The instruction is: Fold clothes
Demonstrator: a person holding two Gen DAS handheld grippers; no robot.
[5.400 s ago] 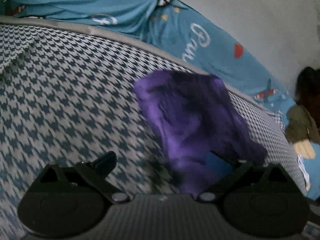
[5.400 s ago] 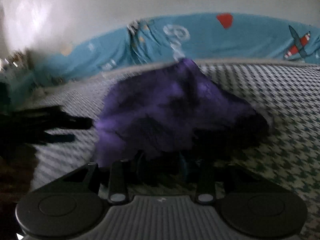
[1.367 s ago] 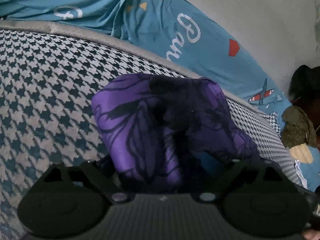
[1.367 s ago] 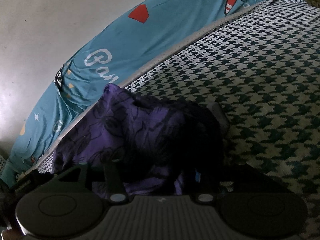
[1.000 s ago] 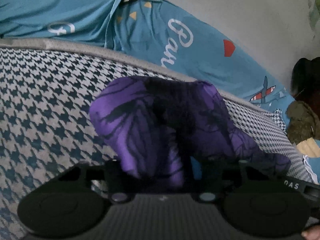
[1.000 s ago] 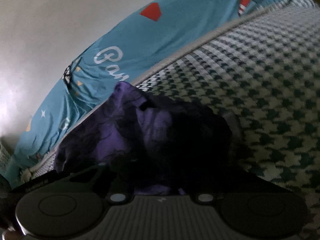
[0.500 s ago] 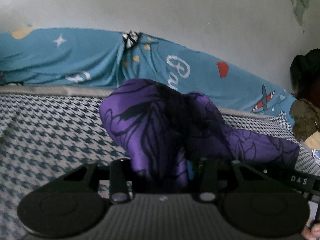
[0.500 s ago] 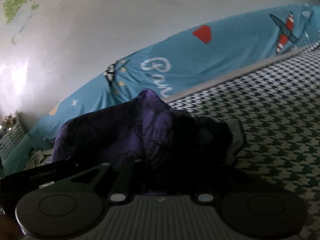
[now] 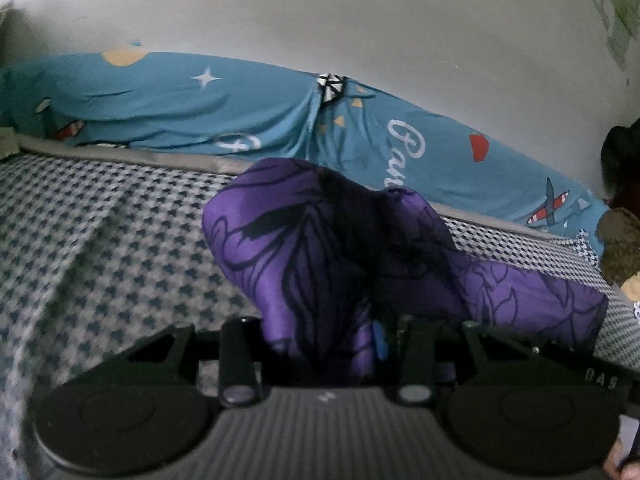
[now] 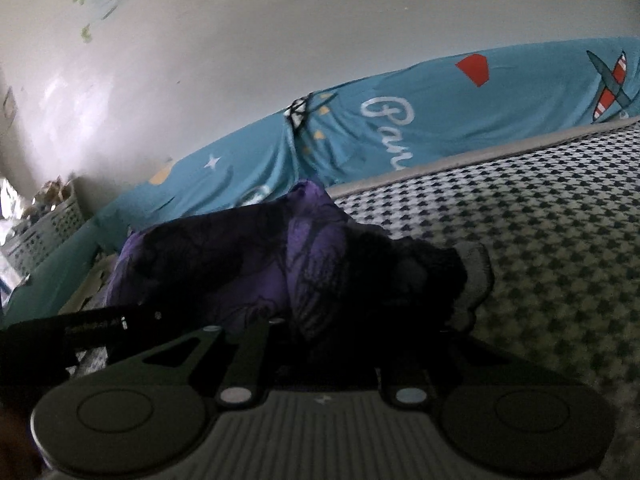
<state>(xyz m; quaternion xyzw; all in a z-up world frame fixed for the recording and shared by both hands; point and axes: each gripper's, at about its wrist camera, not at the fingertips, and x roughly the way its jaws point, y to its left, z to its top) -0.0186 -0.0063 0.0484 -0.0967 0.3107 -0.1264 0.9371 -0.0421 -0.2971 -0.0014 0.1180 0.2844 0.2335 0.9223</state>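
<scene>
A purple garment with a black floral print (image 9: 320, 248) is bunched up and held above the houndstooth bed cover (image 9: 100, 248). My left gripper (image 9: 326, 336) is shut on its near folds, which hide the fingertips. The same garment (image 10: 280, 264) fills the middle of the right wrist view. My right gripper (image 10: 324, 340) is shut on it from the other side, its fingertips buried in dark cloth. The left gripper's body (image 10: 80, 328) shows at the lower left of the right wrist view.
A blue printed sheet (image 9: 240, 120) runs along the far edge of the bed against a pale wall (image 9: 360, 20). A dark stuffed toy (image 9: 620, 248) sits at the far right. A light basket (image 10: 44, 228) stands off the bed at the left.
Both grippers closed on the garment and lifted it off the bed cover. The views have tilted upward, so more wall shows now.
</scene>
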